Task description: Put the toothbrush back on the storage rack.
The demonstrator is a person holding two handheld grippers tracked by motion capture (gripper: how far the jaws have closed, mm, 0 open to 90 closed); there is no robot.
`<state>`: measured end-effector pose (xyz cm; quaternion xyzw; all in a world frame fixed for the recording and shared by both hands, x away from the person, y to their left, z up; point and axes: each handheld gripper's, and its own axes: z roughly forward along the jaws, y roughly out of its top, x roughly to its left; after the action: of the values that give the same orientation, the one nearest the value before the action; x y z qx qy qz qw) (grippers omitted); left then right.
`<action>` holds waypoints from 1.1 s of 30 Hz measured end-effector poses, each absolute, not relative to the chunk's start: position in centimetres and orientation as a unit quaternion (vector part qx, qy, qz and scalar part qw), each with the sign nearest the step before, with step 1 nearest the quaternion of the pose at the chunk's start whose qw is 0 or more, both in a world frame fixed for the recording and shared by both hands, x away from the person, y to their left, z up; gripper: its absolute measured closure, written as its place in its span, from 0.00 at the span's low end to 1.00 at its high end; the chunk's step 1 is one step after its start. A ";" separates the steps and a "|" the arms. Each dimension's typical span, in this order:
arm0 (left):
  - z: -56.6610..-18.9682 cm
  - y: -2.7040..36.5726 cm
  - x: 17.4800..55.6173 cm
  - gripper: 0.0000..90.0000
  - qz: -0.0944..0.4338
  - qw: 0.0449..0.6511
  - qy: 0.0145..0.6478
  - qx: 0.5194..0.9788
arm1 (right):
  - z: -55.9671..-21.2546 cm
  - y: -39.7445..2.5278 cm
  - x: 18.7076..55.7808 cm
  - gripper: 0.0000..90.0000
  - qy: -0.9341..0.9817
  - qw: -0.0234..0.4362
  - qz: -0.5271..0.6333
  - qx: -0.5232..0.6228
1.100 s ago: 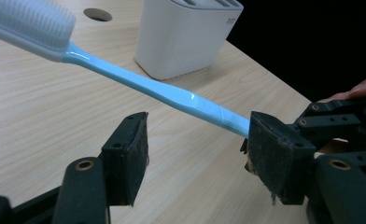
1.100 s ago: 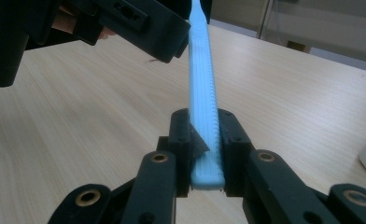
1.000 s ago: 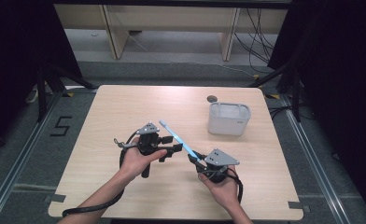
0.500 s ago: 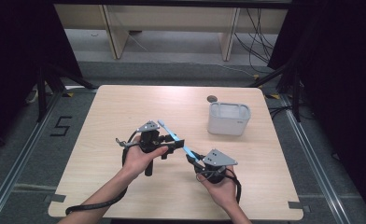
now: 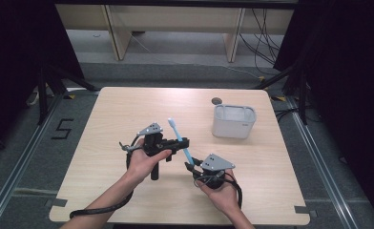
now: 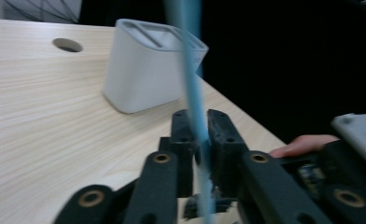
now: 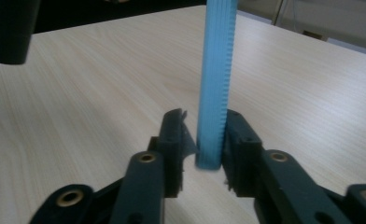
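Note:
A light blue toothbrush (image 5: 175, 131) stands tilted over the table, bristle head up and away from me. My left gripper (image 5: 184, 143) is shut on the middle of its handle (image 6: 193, 88), and in the left gripper view both jaws press against it. My right gripper (image 5: 191, 167) sits at the lower end of the handle (image 7: 216, 70). In the right gripper view that end rests against one jaw, with a visible gap to the other, so my right gripper (image 7: 204, 119) is open.
A white mesh basket (image 5: 233, 121) stands at the back right of the wooden table (image 5: 128, 109), also seen as a white basket (image 6: 148, 70) beyond the left jaws. A round cable hole (image 5: 217, 101) lies behind it. Dark floor surrounds the table.
The toothbrush has swung from a flat slant to a steeper one. The right gripper has shifted a little left, and the left gripper has moved a little right along the handle.

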<state>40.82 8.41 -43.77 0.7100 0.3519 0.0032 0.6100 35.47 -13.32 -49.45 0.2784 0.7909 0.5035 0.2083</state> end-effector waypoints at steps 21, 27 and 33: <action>-43.7 8.2 40.0 0.92 0.099 0.571 0.313 0.753 | -44.1 -15.6 35.2 0.77 0.730 0.192 0.578 0.310; -43.5 7.3 39.5 0.92 0.108 0.571 0.287 0.761 | -42.0 -14.3 35.8 0.79 0.726 0.194 0.591 0.294; -43.4 6.8 39.1 0.92 0.117 0.565 0.278 0.768 | -41.4 -13.0 36.0 0.79 0.722 0.191 0.598 0.292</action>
<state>39.08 6.79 -43.36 0.7683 0.2777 0.1168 0.5648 35.96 -13.03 -41.37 0.2918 0.7216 0.5981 0.1910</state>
